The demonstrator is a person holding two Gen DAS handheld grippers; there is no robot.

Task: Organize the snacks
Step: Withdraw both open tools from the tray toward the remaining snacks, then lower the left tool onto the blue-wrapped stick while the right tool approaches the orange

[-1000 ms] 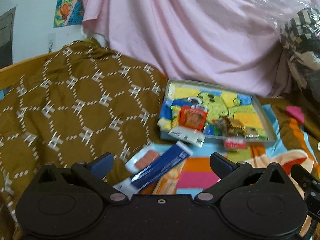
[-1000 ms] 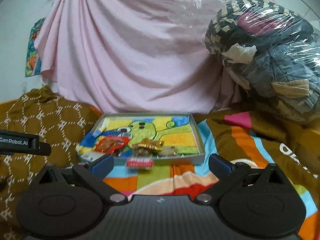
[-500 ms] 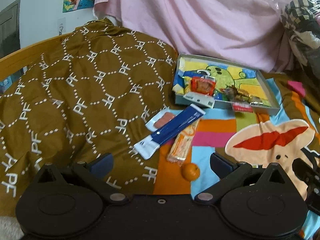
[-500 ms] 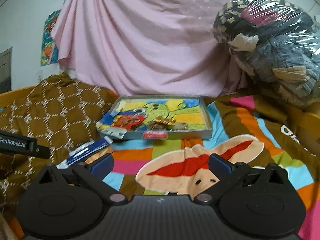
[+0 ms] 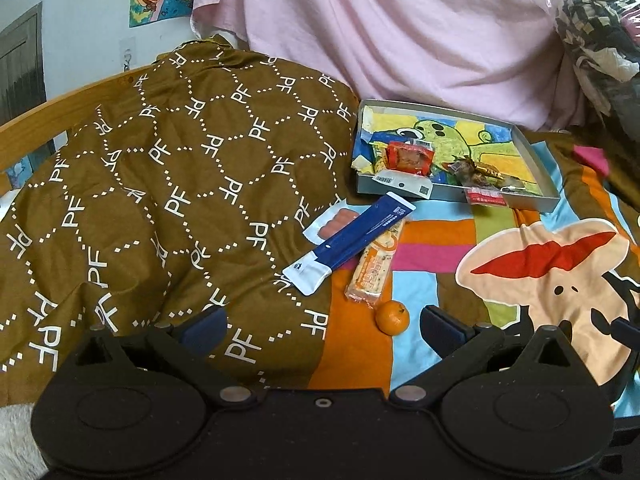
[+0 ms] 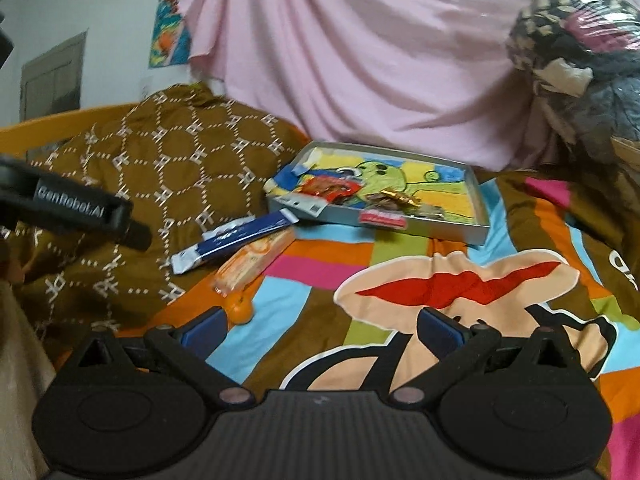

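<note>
Both hand-held grippers [image 5: 322, 326] [image 6: 320, 326] gape empty above a cartoon bedspread [image 5: 560, 264] by pink drapery [image 5: 400, 32].

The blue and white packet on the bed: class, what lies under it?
Under the blue and white packet lie a sausage pack and an orange snack bar, both partly covered; anything else beneath is hidden.

Bedroom, domestic: wooden bed frame [image 5: 36, 120] at left, patterned brown quilt [image 5: 160, 200], cartoon bedsheet [image 5: 540, 264], bagged clothes [image 6: 580, 60] upper right.
</note>
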